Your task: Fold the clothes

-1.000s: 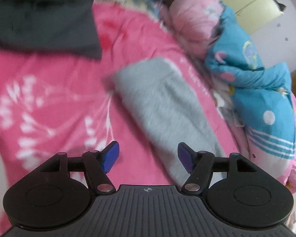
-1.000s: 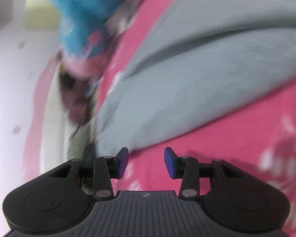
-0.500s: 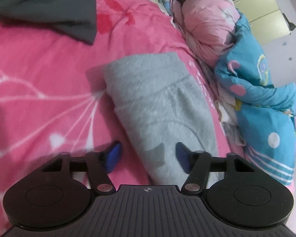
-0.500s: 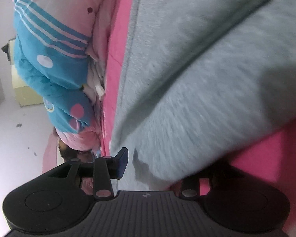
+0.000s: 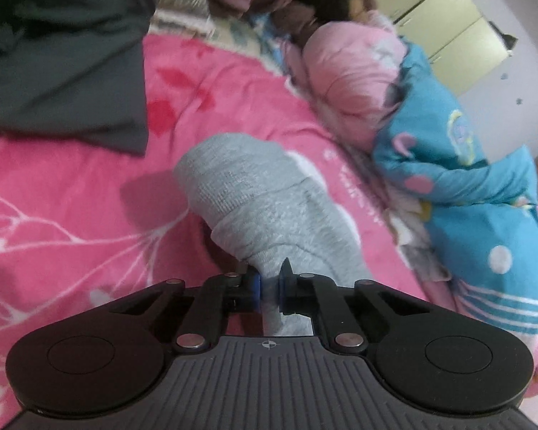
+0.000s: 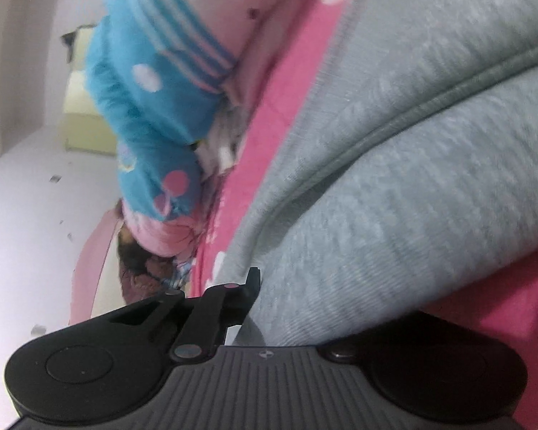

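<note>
A grey knit garment (image 5: 265, 193) lies along the pink bedspread (image 5: 71, 215). Its near end is bunched and raised off the bed, pinched between the blue pads of my left gripper (image 5: 269, 286), which is shut on it. In the right wrist view the same grey garment (image 6: 412, 179) fills the right half, with a seam running across it. My right gripper (image 6: 272, 286) is closed in on its edge. Only the left finger (image 6: 253, 281) shows; the cloth covers the other finger.
A dark grey garment (image 5: 61, 64) lies at the far left of the bed. A person (image 5: 326, 3) lies along the right side under a pink and blue quilt (image 5: 466, 186). Yellow-green cupboard doors (image 5: 459, 25) stand behind.
Both grippers went from open above the bed to closed on the grey garment. The left one has lifted the near end, which now bunches up.
</note>
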